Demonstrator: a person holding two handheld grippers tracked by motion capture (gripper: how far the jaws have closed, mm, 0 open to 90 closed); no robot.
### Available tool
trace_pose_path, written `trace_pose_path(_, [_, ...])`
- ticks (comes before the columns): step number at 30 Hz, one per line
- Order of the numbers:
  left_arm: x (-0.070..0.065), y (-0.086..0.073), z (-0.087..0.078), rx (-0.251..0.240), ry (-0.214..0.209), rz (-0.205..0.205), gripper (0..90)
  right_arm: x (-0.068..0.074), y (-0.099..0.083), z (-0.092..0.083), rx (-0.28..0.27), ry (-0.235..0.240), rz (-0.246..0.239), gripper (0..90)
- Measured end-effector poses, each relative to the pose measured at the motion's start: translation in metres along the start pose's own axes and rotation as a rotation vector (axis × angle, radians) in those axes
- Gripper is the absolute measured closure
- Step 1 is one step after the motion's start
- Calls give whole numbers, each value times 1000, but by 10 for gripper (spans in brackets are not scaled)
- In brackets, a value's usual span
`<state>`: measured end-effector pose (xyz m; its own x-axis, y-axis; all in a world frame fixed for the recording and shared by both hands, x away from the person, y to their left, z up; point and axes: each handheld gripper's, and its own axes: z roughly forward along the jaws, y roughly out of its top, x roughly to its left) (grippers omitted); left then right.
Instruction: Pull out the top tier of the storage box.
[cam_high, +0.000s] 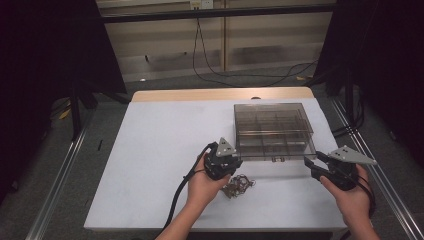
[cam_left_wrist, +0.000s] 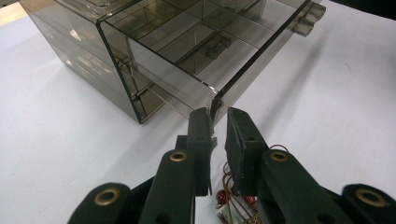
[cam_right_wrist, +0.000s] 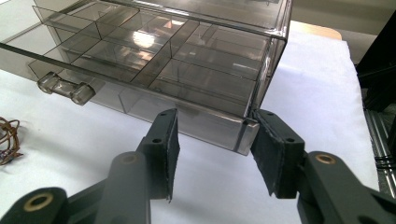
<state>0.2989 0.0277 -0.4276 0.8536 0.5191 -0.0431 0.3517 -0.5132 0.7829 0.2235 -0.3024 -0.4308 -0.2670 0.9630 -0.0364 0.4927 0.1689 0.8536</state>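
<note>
Drawer (cam_high: 274, 146) of the smoky clear plastic box (cam_high: 272, 116) stands pulled partway out toward the person, straight ahead of both grippers, on the white table (cam_high: 160, 145).

Left hand (cam_high: 206, 186) reaches in from below, forearm angled up and to the right, wrist low over the table. Left gripper (cam_left_wrist: 218, 122) points forward and down at the drawer's near left corner. Jaws narrow, with only a thin gap; the drawer's front edge sits in that gap, and the pads seem to pinch it. Under this gripper, just behind its tips, lies a tangle of wire jewellery with red beads (cam_left_wrist: 233, 198), touching the table.

Right hand (cam_high: 350, 197) comes in at the lower right, palm wrapped round the gripper body, grey plate on top. Right gripper (cam_right_wrist: 215, 140) points forward and left at the drawer's near right corner. Jaws about half open; the corner stands between them, with the right pad (cam_right_wrist: 268, 149) touching or just beside it and the left pad clear of the front wall. Drawer handle (cam_right_wrist: 65, 88) sits well off to this gripper's left.
</note>
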Motion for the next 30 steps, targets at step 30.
trace_pose_path(30, [-4, -2, -3, 8, -15, 1, 803, 1, -3, -6, 2, 3, 5, 527])
